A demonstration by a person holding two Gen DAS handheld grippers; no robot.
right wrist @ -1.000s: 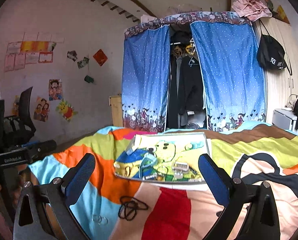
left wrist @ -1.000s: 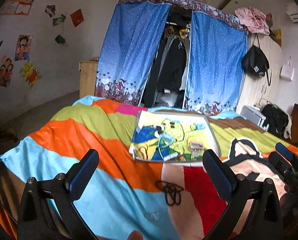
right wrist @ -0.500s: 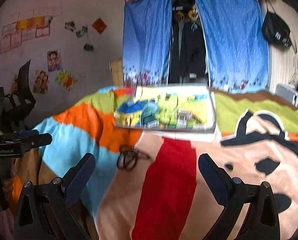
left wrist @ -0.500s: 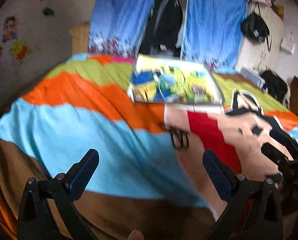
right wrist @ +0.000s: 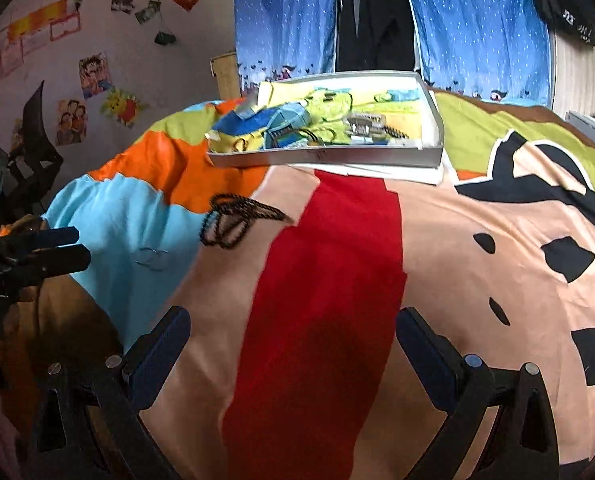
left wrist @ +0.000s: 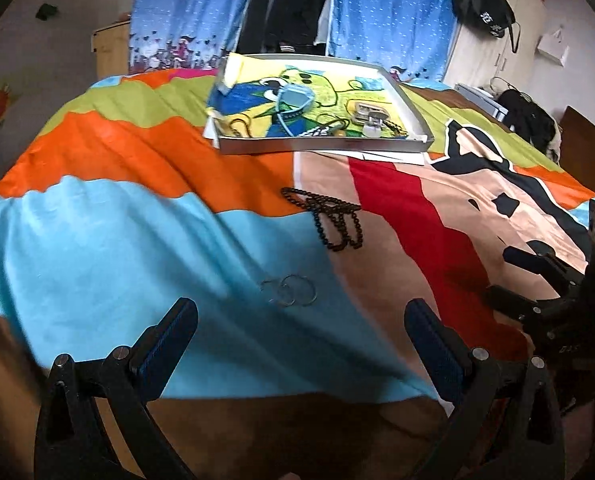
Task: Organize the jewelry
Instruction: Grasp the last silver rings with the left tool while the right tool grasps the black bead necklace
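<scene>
Left hand-held gripper: your jaws are wide apart over open blue bedspread, nothing between them.
Ahead of you: thin rings lie just in front, the black bead necklace beyond, both flat on the cloth.
Far side: the tray has a raised rim; you must clear it.
Your right: the right hand-held gripper hangs over bare red and tan cloth, its jaws spread.
Between the two: open bed.
</scene>
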